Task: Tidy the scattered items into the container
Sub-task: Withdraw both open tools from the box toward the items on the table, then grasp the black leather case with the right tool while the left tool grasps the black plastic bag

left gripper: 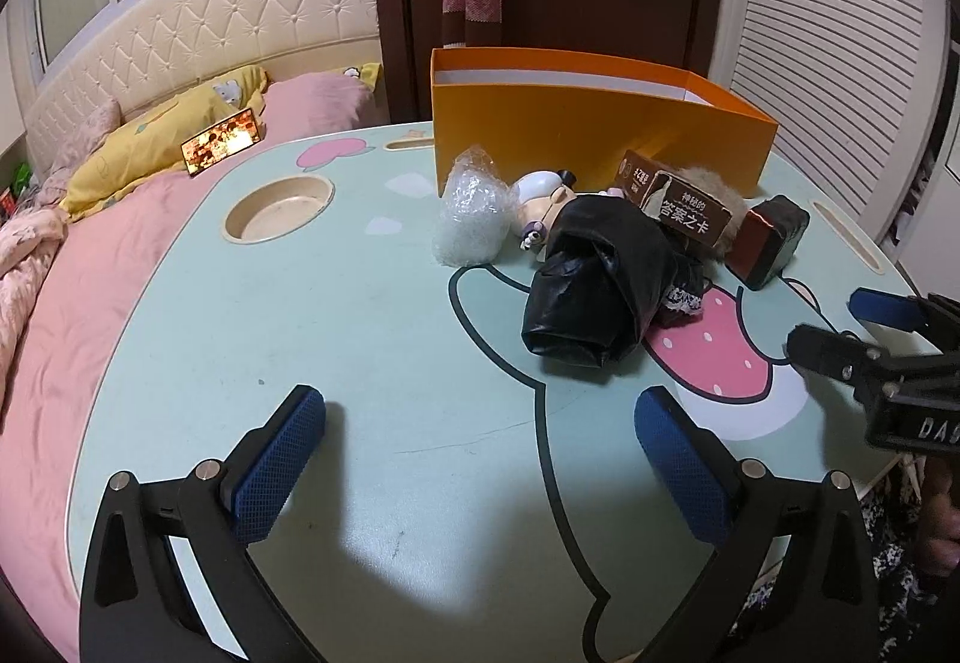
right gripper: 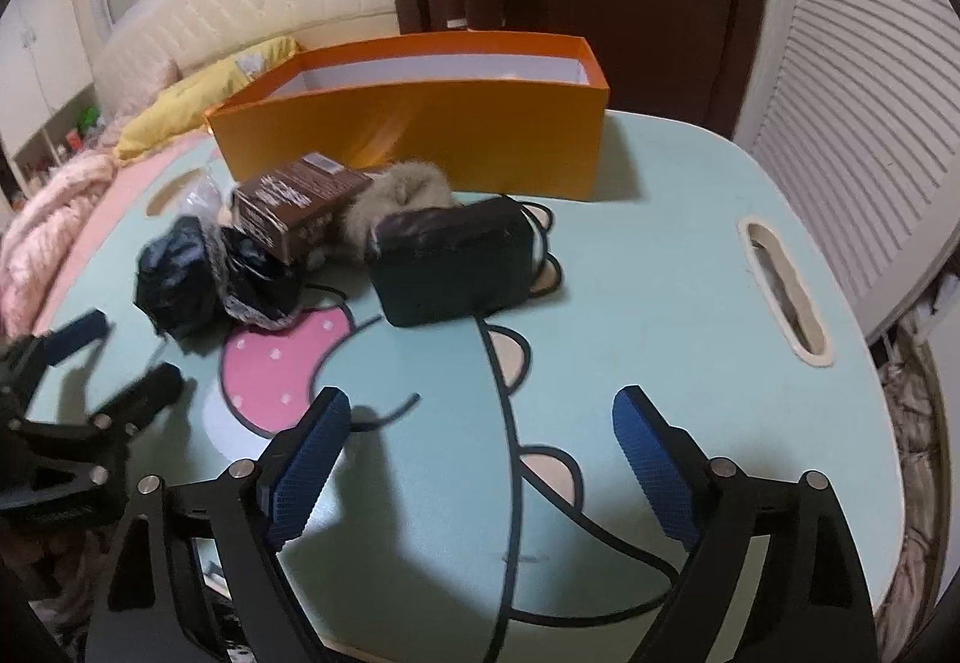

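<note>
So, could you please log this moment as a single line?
left gripper: open, empty | right gripper: open, empty | orange box: nothing seen inside | black bag, brown card box: on table

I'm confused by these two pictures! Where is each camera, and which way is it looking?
Left wrist: sits on the left gripper, looks across the table at the black bag; the right gripper shows at the right edge.
Right wrist: sits on the right gripper, faces the dark pouch; the left gripper shows at the left.
Both see the orange box.
</note>
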